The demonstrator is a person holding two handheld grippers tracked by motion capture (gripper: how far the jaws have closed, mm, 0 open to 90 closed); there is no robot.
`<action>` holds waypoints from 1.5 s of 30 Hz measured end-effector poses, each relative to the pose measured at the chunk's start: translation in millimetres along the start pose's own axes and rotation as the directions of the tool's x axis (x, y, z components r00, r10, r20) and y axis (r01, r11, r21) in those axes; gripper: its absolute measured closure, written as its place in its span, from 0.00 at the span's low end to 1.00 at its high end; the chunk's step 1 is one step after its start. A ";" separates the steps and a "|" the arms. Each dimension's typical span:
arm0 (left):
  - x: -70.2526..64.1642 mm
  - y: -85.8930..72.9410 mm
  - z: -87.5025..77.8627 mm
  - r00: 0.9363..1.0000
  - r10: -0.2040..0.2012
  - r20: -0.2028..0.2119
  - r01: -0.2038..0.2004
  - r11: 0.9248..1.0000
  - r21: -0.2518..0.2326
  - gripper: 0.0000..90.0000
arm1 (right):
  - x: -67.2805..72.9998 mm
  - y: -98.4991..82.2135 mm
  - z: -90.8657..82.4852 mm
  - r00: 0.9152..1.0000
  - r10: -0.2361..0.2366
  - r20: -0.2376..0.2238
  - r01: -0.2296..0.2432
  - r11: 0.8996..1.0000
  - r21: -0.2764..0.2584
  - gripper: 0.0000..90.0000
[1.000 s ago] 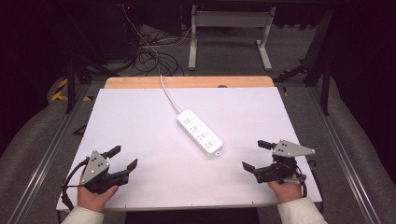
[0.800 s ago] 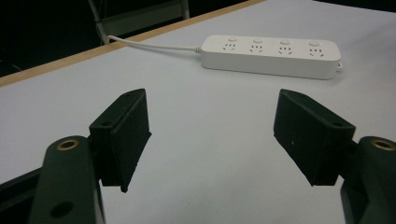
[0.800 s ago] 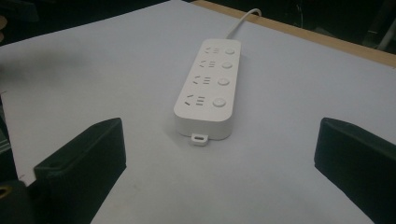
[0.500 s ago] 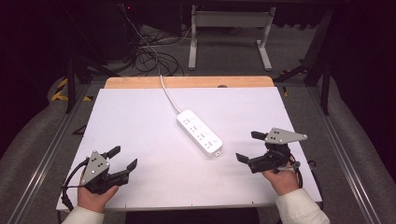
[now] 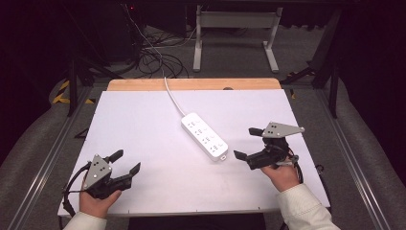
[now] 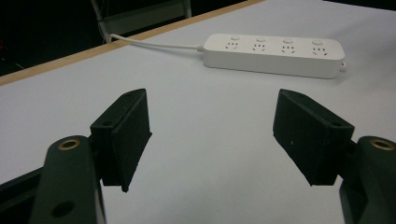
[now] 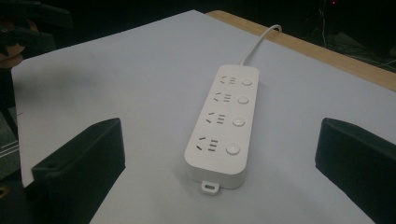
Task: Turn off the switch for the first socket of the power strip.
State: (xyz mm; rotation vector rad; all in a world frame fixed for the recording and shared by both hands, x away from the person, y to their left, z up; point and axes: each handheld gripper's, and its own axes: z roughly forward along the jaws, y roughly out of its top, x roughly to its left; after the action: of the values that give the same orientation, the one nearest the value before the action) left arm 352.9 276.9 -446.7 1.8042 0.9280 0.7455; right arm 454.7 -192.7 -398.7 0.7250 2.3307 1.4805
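I see R gripper (image 5: pixel 245 143) jaws spread, just beside power strip (image 5: pixel 204 135) on counter (image 5: pixel 143 120); L gripper (image 5: pixel 125 161) jaws spread, well apart.

The white-covered rectangular table (image 5: pixel 143 124) is viewed from above, facing forward and downward. Each gripper view is taken low, along its black fingers (image 6: pixel 122 135) (image 7: pixel 79 163). The white four-socket plastic power strip (image 7: pixel 224 123) ahead of them is shared by all views.

Power strip (image 5: pixel 204 136) cord (image 5: pixel 173 98) runs off table's (image 5: pixel 143 124) far edge; plug end hidden.
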 end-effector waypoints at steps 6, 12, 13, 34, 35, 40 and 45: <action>0.4 0.1 0.1 1.000 0.007 -0.004 -0.007 1.000 0.006 0.31 | -0.5 5.8 6.0 1.000 0.026 0.006 -0.026 0.999 -0.028 0.00; 0.4 -0.1 0.3 1.000 0.001 0.001 -0.001 1.000 0.008 0.31 | 1.1 11.7 8.0 0.998 0.063 0.021 -0.063 0.998 -0.010 0.01; 0.4 -0.2 0.4 1.000 0.001 -0.001 -0.001 1.000 0.008 0.31 | 0.4 12.3 8.8 0.997 0.081 0.009 -0.081 0.997 -0.005 0.01; 1.5 -0.4 0.2 1.000 0.009 0.003 -0.009 1.000 0.010 0.31 | -9.2 56.5 40.5 0.995 0.101 0.020 -0.101 0.994 0.031 0.39; 1.5 -0.4 0.2 1.000 0.010 0.002 -0.010 1.000 0.010 0.31 | -10.3 58.4 42.9 0.995 0.094 0.022 -0.095 0.995 0.040 0.42; 1.5 -0.6 0.2 1.000 0.006 -0.006 -0.006 1.000 0.009 0.32 | -16.7 66.4 57.3 0.993 0.118 -0.016 -0.117 0.991 0.062 0.61; 2.2 -0.9 0.0 1.000 0.007 -0.008 -0.007 1.000 0.008 0.32 | -18.2 71.9 71.8 0.992 0.122 -0.030 -0.119 0.989 0.090 0.71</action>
State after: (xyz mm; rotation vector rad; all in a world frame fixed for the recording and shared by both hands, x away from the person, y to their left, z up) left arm 353.8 279.0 -447.4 1.8133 0.9320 0.7547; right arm 523.7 -123.5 -365.4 0.8844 2.4308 1.4574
